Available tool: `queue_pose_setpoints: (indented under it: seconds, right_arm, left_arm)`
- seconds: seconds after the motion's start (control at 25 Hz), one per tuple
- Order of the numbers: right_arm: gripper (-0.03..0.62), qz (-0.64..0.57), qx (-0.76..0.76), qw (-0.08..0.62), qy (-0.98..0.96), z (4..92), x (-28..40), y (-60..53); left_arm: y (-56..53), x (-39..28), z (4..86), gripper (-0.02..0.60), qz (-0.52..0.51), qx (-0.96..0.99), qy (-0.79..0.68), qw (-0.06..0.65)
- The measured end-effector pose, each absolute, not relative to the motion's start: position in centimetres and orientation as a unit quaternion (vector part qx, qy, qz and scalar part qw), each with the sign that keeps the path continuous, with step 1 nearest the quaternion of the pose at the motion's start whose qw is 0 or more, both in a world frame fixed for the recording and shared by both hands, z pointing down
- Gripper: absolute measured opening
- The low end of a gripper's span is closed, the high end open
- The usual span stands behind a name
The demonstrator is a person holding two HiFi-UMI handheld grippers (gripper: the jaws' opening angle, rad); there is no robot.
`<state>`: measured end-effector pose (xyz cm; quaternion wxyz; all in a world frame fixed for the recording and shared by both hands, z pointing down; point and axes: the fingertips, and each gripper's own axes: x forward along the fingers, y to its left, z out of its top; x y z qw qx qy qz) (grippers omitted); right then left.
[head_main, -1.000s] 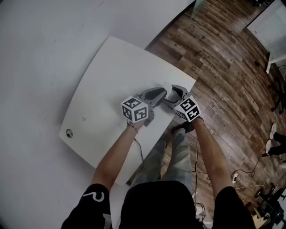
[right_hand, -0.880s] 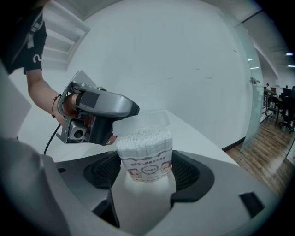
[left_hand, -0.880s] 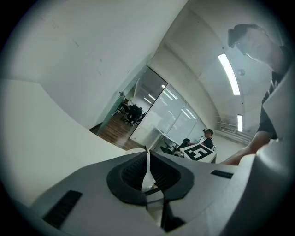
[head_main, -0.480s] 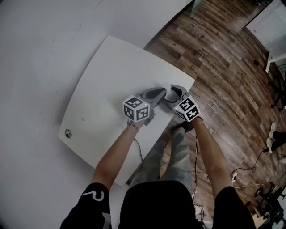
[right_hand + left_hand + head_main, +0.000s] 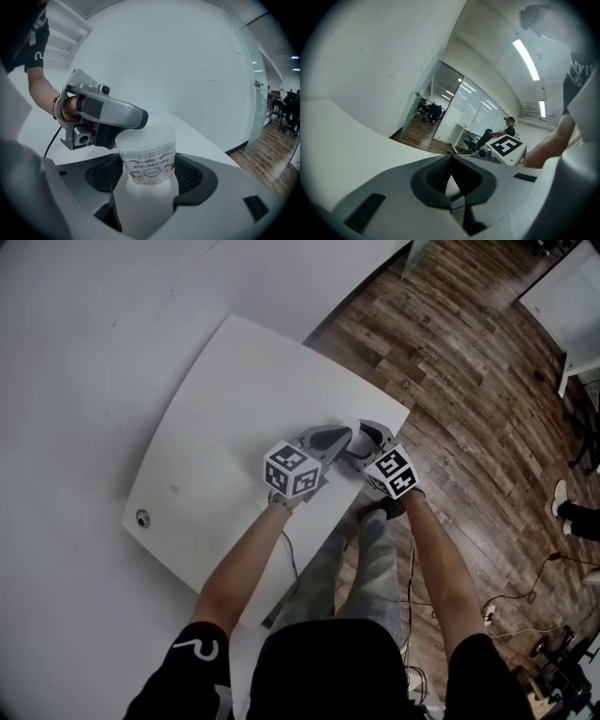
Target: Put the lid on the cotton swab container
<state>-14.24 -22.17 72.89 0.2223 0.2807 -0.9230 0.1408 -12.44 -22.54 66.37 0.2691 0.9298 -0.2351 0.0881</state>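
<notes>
The cotton swab container [image 5: 149, 164], a white tub with a printed label, stands upright between the jaws of my right gripper [image 5: 150, 174], which is shut on its sides. A translucent lid [image 5: 146, 138] sits on top of it. My left gripper [image 5: 135, 120] reaches in from the left with its tip against the lid's upper left edge. Its jaws meet at the tip in the left gripper view [image 5: 450, 158], shut. In the head view both grippers [image 5: 339, 435] [image 5: 364, 432] meet near the right edge of the white table [image 5: 225, 409], and they hide the container there.
The table's right edge [image 5: 398, 418] drops to a wooden floor [image 5: 450, 362] close beside the grippers. A small round hole [image 5: 142, 517] sits at the table's near left corner. White walls run behind the table. A cable [image 5: 292, 559] hangs below my left arm.
My left gripper has shifted slightly right, closer to the right gripper. The right gripper has stayed almost still.
</notes>
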Motion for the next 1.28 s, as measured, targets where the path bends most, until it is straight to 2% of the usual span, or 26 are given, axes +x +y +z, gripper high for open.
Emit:
queue_pose_setpoints:
  seconds: [0.64,1.28]
  right_arm:
    - [0.357,0.131,0.286,0.212,-0.925,72.35,-14.61,-22.1]
    - [0.356,0.131,0.287,0.222,-0.923,72.67,-14.11,-22.1]
  left_arm:
    - [-21.74,-11.8,66.32,0.025,0.11,0.949,-0.223,0.195]
    - [-21.63,-11.64,66.06,0.025,0.106,0.955,-0.217,0.173]
